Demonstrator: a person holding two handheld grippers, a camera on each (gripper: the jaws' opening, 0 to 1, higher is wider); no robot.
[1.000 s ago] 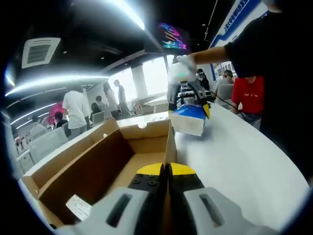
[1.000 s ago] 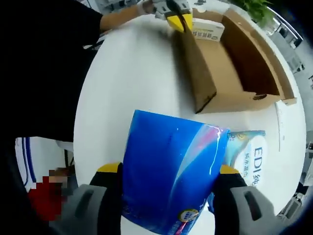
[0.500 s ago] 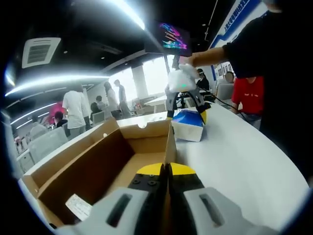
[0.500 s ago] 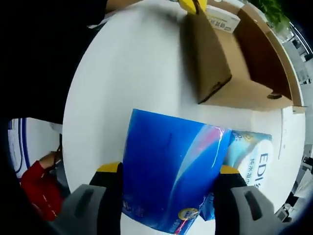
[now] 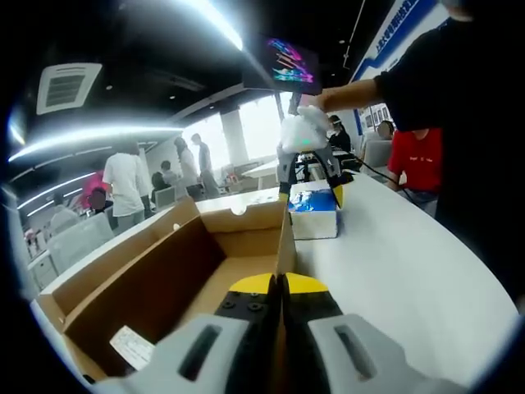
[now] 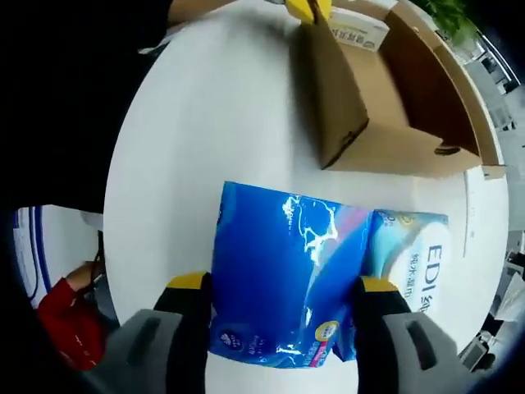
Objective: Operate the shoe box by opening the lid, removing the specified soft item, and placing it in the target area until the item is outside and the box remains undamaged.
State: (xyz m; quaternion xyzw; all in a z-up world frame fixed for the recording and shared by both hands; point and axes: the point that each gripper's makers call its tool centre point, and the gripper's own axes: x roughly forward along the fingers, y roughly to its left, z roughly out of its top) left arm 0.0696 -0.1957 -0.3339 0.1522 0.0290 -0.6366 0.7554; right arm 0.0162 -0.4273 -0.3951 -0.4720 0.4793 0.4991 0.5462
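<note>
The open brown shoe box (image 5: 176,279) lies on the white table (image 5: 402,279), and my left gripper (image 5: 276,287) is shut on the near end of its right wall. In the right gripper view the box (image 6: 385,107) is at the top, with the left gripper's yellow tips (image 6: 308,8) on its wall. My right gripper (image 6: 283,287) is shut on a soft blue tissue pack (image 6: 283,275) resting low on the table. A second pack marked EDI (image 6: 414,263) lies against it. In the left gripper view the right gripper (image 5: 308,168) stands over the pack (image 5: 313,215) beyond the box.
A white printed slip (image 5: 131,346) lies inside the box's near end (image 6: 361,37). The person's dark sleeve (image 5: 459,107) fills the right side. Several people (image 5: 127,185) and chairs stand beyond the table's far edge. A thin white strip (image 6: 470,209) lies by the box.
My right gripper has lowered the blue pack down onto the table beside the EDI pack. The left gripper and the box have not moved.
</note>
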